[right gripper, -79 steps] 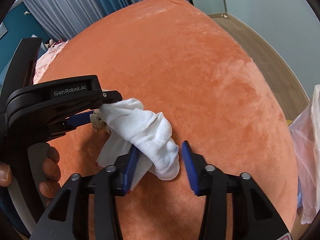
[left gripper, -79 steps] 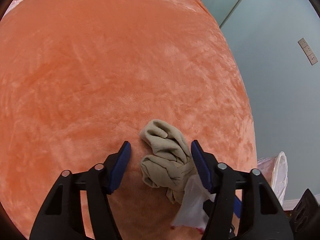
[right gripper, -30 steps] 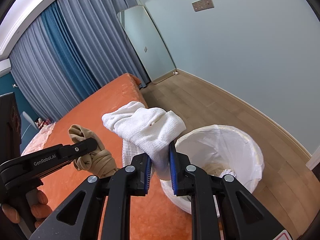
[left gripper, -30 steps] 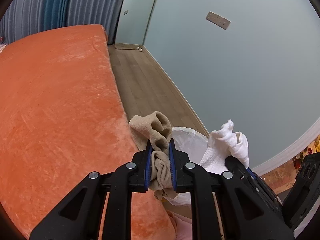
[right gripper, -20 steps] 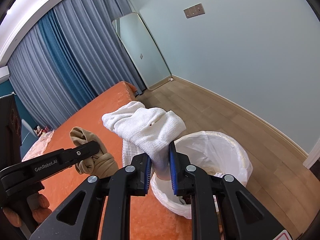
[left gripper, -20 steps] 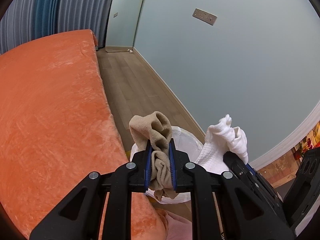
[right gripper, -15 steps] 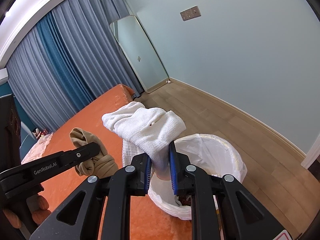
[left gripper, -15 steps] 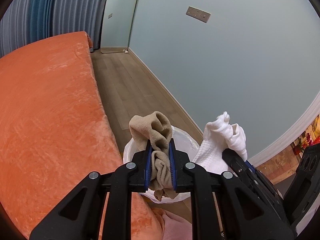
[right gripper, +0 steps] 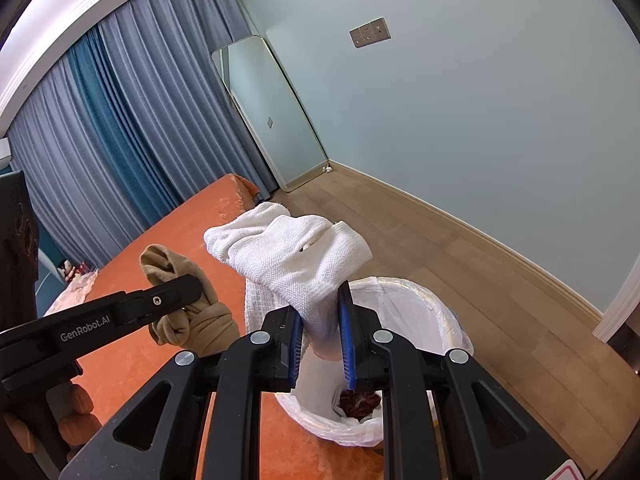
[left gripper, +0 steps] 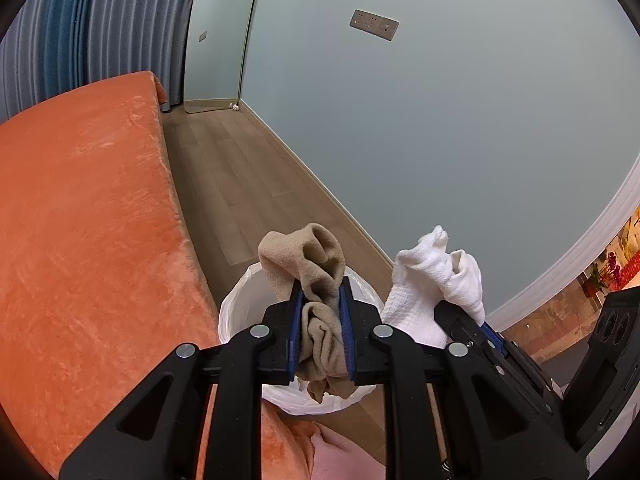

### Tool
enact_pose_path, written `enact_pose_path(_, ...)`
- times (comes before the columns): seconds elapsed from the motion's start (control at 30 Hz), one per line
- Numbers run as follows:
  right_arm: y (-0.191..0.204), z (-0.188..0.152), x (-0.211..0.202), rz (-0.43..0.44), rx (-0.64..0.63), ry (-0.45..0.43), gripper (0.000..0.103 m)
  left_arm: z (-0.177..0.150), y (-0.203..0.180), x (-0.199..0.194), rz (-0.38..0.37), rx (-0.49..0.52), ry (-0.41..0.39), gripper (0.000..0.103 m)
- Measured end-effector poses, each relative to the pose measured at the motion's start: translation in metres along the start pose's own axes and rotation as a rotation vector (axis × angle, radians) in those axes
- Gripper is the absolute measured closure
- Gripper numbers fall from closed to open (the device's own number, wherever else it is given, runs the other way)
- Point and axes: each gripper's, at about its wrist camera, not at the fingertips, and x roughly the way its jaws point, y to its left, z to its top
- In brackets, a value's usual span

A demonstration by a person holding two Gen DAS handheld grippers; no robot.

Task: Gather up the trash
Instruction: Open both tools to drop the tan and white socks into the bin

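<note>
Two socks up over one white-lined bin beside the orange bed: tan sock clamped in left gripper, fingers just easing; white sock pinched by right gripper.

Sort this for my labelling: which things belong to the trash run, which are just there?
Job:
- crumpled tan sock, left gripper
- white knitted sock, right gripper
- white-lined round bin

Bystanders:
- orange plush bedspread
- leaning mirror
- blue-grey curtains
</note>
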Motion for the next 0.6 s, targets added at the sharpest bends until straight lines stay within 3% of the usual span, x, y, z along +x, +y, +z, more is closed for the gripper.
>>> enact_pose_path(0.2, 0.003, 0.004, 0.02, -0.012, -0.012, 0.041, 0.081, 0.007, 0.007, 0.011, 0.018, -0.025, -0.009, 0.063)
enact_pose_path(0.6, 0.007, -0.007, 0.036, -0.016, -0.044, 0.085, 0.073, -0.008, 0.036, 0.008, 0.067, -0.057, 0.0, 0.059)
